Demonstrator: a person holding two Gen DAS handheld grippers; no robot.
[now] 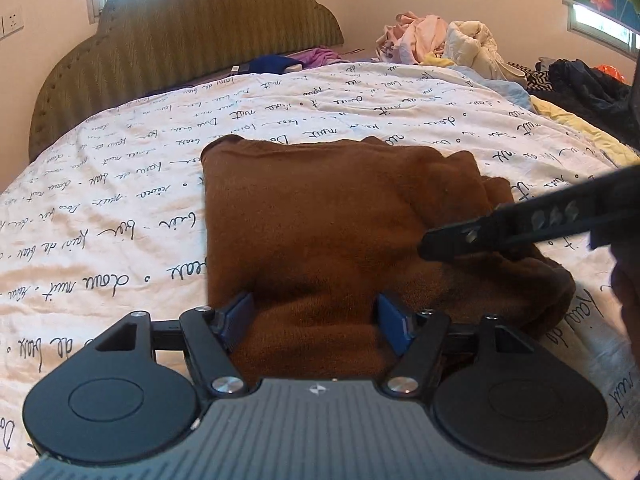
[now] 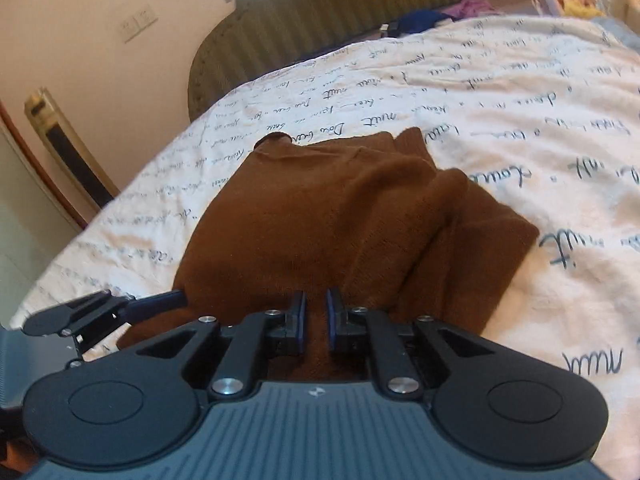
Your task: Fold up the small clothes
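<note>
A brown knit garment (image 1: 320, 208) lies folded on the white bedspread with black handwriting (image 1: 120, 184), its loose layers bunched along the right side. My left gripper (image 1: 316, 312) stands open at the garment's near edge, the cloth lying between its blue pads (image 1: 390, 320) without being pressed. My right gripper (image 1: 430, 246) reaches in from the right over the bunched side, jaws nearly together. In the right wrist view that right gripper (image 2: 316, 308) shows a narrow gap over the brown garment (image 2: 320, 208); no cloth is seen pinched. The left gripper (image 2: 168, 302) touches the garment's left edge.
A padded olive headboard (image 1: 192, 32) stands at the far end. A pile of pale clothes (image 1: 436, 40) and dark clothes (image 1: 580, 80) sit at the far right of the bed. Blue and purple items (image 1: 280, 62) lie by the headboard. The bedspread (image 2: 540, 120) spreads wide around the garment.
</note>
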